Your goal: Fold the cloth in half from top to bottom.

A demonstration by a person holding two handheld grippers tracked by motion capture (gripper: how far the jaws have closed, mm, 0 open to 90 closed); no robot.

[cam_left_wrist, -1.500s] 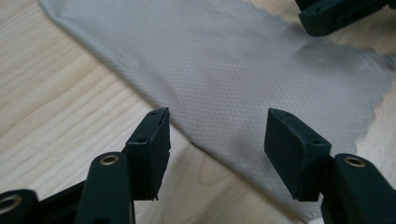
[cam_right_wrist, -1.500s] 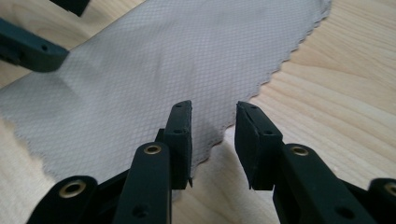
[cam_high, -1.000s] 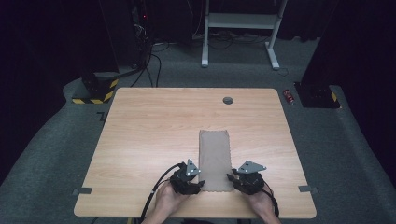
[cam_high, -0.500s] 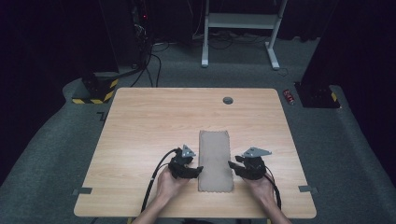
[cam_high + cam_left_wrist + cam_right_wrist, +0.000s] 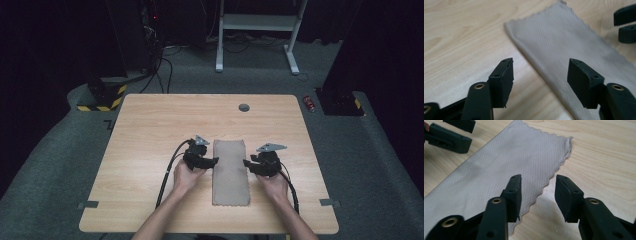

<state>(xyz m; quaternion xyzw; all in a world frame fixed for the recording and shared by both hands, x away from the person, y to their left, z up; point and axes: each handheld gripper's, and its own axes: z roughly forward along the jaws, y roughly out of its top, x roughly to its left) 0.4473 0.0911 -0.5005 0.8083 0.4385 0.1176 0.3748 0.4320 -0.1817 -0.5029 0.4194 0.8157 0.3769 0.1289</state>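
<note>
A beige cloth (image 5: pixel 230 172), folded into a long strip, lies flat on the wooden table (image 5: pixel 150 130). My left gripper (image 5: pixel 214 161) sits at the strip's left side and my right gripper (image 5: pixel 247 163) at its right side, both about halfway along it. In the left gripper view the left gripper (image 5: pixel 540 75) has just been opening; the cloth's (image 5: pixel 564 40) straight edge lies under the gap, unpinched. In the right gripper view the right gripper (image 5: pixel 537 195) stands open after closing a little, over the cloth's (image 5: pixel 499 167) zigzag edge, with nothing pressed between its pads.
A round cable hole (image 5: pixel 244 107) sits near the table's far edge. Grey tape tabs (image 5: pixel 88 204) mark the near corners. On the floor beyond are a white desk frame (image 5: pixel 257 22), cables and a small red object (image 5: pixel 310 103).
Both grippers have moved from the cloth's near end up along its sides to about its middle, and have spread slightly apart. The cloth lies as before.
</note>
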